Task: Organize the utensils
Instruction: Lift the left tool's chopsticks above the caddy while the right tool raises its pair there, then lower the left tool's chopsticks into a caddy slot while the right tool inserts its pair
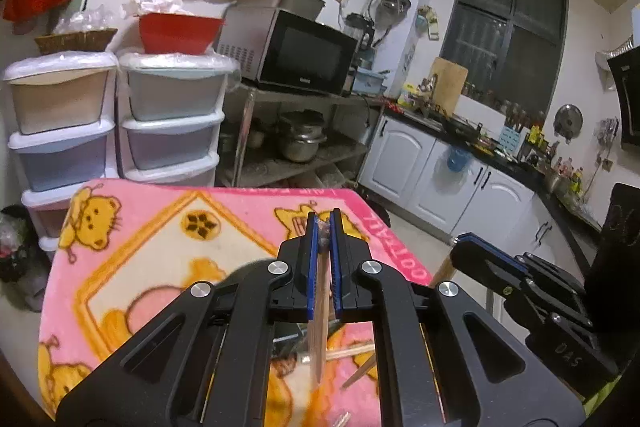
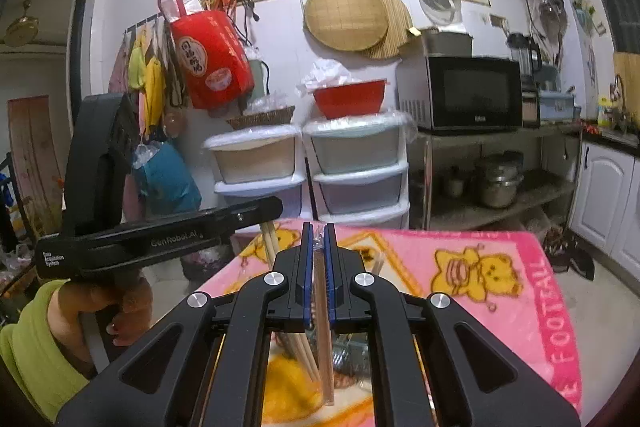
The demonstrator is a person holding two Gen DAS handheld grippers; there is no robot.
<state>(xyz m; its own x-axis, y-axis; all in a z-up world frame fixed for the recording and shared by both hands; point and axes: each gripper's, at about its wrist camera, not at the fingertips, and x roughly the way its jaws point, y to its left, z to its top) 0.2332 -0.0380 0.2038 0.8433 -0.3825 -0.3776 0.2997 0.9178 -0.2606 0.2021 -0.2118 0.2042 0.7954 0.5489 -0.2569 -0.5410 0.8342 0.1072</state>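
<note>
The left gripper (image 1: 325, 227) fingers clamp a pale wooden chopstick (image 1: 319, 331). The right gripper (image 2: 318, 239) fingers pinch a plastic-wrapped brown chopstick pair (image 2: 322, 331) above the pink cartoon-bear blanket (image 2: 460, 251).

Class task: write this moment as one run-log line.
left gripper: shut on chopstick | right gripper: shut on wrapped chopsticks | loose chopsticks on pink blanket

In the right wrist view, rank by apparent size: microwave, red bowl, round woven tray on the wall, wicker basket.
1. microwave
2. round woven tray
3. red bowl and wicker basket look about alike, so I leave them unranked.
</note>
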